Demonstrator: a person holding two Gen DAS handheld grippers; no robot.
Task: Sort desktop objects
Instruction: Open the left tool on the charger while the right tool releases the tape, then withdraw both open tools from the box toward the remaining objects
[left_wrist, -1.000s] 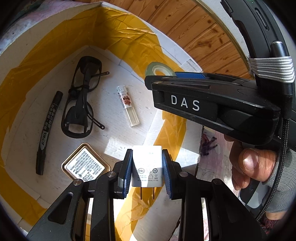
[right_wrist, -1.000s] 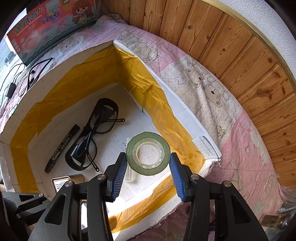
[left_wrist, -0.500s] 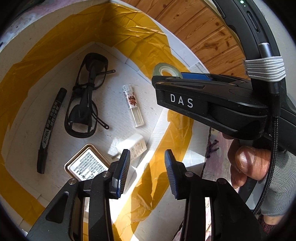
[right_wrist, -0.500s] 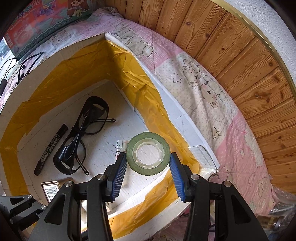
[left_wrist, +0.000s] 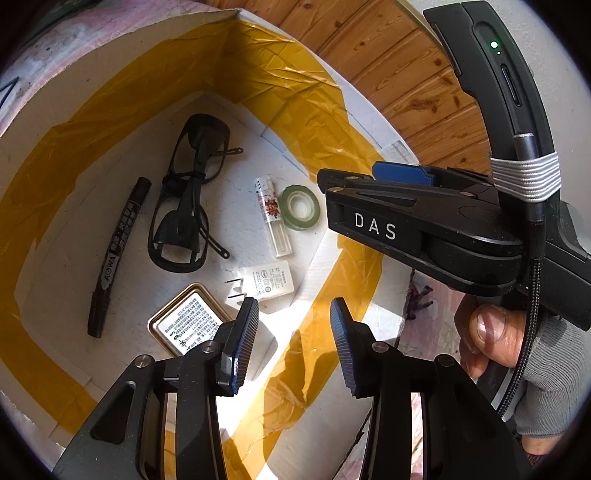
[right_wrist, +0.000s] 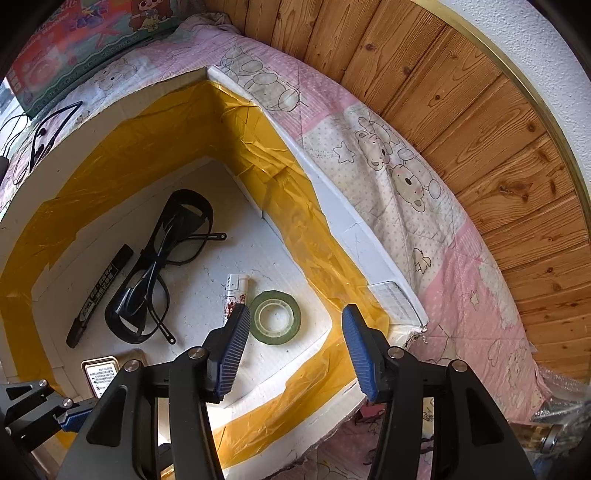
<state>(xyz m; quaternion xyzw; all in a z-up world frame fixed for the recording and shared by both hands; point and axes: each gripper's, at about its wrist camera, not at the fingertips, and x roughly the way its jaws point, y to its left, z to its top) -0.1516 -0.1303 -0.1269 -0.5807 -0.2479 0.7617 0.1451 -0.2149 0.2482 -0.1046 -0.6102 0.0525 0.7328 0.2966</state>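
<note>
Tape roll (right_wrist: 275, 317) dropped beside vial — right tongs (right_wrist: 291, 350) opening, charger (left_wrist: 266, 282) only left view

It looks like a home: a pink teddy-bear blanket (right_wrist: 399, 184), a wooden plank wall (right_wrist: 480, 129), and a toy box (right_wrist: 74, 48) far left.

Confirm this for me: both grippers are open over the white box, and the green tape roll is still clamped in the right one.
Not quite. The green tape roll is not clamped: the right wrist view shows it lying flat on the white box floor, beside the small clear tube. The right gripper jaws, just opened wider, hold nothing. The left gripper is open too.
</note>
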